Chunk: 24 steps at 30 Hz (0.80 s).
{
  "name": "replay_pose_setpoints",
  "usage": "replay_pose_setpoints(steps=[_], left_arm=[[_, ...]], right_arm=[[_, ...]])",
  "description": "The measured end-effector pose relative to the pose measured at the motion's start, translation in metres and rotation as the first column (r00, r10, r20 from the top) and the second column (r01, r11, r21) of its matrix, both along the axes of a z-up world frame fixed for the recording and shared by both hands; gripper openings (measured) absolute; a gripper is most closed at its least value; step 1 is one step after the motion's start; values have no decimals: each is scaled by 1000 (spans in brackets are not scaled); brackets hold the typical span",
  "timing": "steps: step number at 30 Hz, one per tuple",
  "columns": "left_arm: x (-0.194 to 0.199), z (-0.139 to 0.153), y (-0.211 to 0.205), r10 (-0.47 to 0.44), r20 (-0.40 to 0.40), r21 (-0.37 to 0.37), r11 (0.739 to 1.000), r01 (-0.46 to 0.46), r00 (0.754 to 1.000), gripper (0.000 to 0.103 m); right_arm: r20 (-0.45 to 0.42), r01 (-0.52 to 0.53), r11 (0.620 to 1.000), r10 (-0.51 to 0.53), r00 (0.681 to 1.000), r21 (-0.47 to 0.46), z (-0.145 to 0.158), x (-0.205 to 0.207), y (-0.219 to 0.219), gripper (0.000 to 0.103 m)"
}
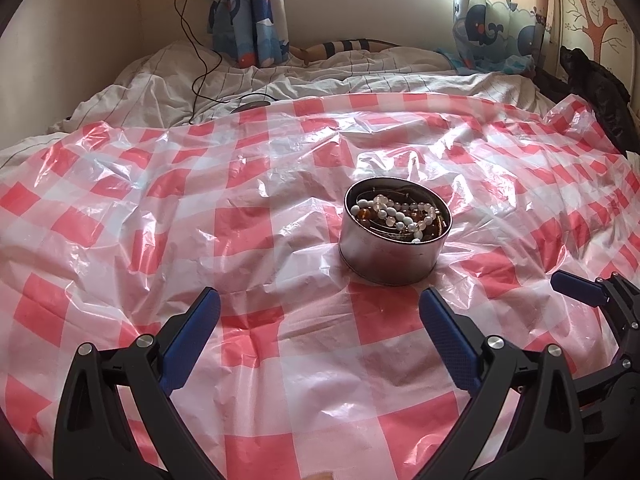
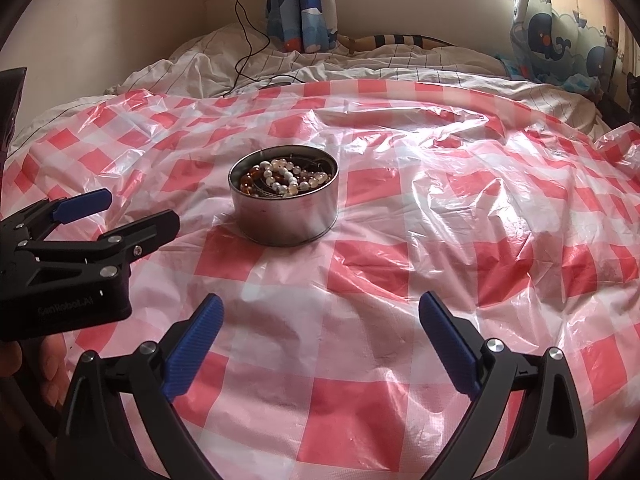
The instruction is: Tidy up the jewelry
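A round metal tin [image 1: 390,258] stands on the red-and-white checked plastic sheet [image 1: 200,216]. It holds bead bracelets [image 1: 396,212], white, pale pink and amber, and thin bangles. In the right wrist view the tin [image 2: 286,222] sits left of centre with the bracelets [image 2: 286,178] inside. My left gripper [image 1: 320,304] is open and empty, a little short of the tin. My right gripper [image 2: 320,312] is open and empty, nearer than the tin and to its right. The left gripper [image 2: 136,208] also shows at the left edge of the right wrist view.
The checked sheet [image 2: 440,200] covers a bed with a rumpled white striped duvet [image 1: 280,76] behind it. A black charger cable [image 1: 200,60] runs down from a wall socket onto the duvet. Whale-print curtains [image 1: 248,12] hang at the window. A dark object [image 1: 592,80] lies at the far right edge.
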<state>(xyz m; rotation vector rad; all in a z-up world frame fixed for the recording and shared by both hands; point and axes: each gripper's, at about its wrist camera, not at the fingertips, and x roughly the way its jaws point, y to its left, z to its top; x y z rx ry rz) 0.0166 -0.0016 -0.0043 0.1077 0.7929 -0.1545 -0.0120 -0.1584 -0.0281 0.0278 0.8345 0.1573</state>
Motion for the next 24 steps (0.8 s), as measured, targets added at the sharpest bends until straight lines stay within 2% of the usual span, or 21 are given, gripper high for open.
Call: replay_pose_setpoints(steps=[24], left_arm=[[2,-6,1,10,-24,15,1000,-9,1000,96]], right_arm=[[-7,-1,1000,1,1000,-5,-4,0,1,95]])
